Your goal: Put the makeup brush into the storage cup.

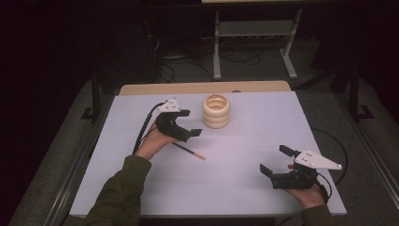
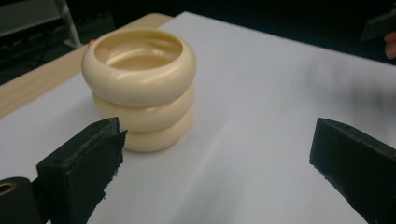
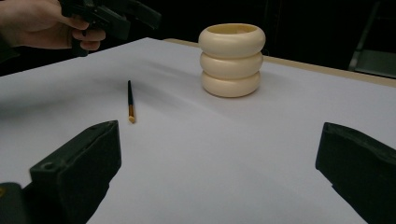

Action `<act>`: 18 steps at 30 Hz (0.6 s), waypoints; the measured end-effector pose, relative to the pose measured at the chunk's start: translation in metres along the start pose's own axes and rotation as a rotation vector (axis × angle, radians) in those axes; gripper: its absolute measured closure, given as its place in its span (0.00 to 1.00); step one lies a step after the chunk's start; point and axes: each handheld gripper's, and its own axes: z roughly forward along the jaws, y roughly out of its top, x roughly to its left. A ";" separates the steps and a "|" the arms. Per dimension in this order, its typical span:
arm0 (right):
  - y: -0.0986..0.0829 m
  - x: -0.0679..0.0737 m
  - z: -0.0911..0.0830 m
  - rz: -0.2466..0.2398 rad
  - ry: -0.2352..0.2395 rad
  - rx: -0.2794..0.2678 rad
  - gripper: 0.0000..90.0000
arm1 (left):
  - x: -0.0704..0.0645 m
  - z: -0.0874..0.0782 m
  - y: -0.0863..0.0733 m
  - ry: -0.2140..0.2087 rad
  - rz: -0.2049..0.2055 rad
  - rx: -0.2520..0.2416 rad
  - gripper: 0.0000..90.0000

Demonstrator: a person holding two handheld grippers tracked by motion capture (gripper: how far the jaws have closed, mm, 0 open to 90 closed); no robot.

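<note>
A: Starting from the left, what does the left gripper (image 1: 184, 128) do?

B: It hovers above the table (image 1: 263, 127), with the cup (image 1: 216, 111) near it at about two o'clock. Its jaws stand wide apart and hold nothing. In the left gripper view the cup (image 2: 140, 86) is close in front, a little toward the left jaw, upright on the white surface.

A: And the pencil?

B: The pencil (image 1: 189, 150) lies flat on the table, just below the left hand, at about five o'clock from that gripper. It points roughly toward four o'clock. Nothing touches it. It is apart from the cup.

A: The right side?

B: The right gripper (image 1: 276, 161) is well apart from both things, near the front right corner of the table. Its jaws are also spread and empty. In the right gripper view, the pencil (image 3: 130, 101) is at eleven o'clock and the cup (image 3: 231, 59) at about twelve.

A: Which step is this, in your judgement?

B: It seems the start: the pencil is not yet picked, the cup looks empty. Probably the pencil should go into the cup.

A: What does the next move need?

B: One gripper should come down over the pencil, jaws across its shaft, and close gently, because it is thin and may roll.
</note>
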 end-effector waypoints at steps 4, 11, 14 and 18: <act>0.000 0.000 0.000 0.001 0.000 0.000 0.00 | 0.001 0.000 0.001 0.000 0.009 0.036 0.02; 0.000 0.000 0.000 0.005 -0.001 0.001 0.00 | 0.001 0.003 0.003 -0.013 0.022 0.142 0.02; 0.000 0.000 0.000 0.002 -0.001 -0.002 0.00 | 0.001 0.005 0.002 -0.019 0.037 0.204 0.02; 0.000 0.000 0.000 0.007 -0.001 -0.001 0.00 | 0.000 0.008 0.002 -0.027 0.037 0.246 0.02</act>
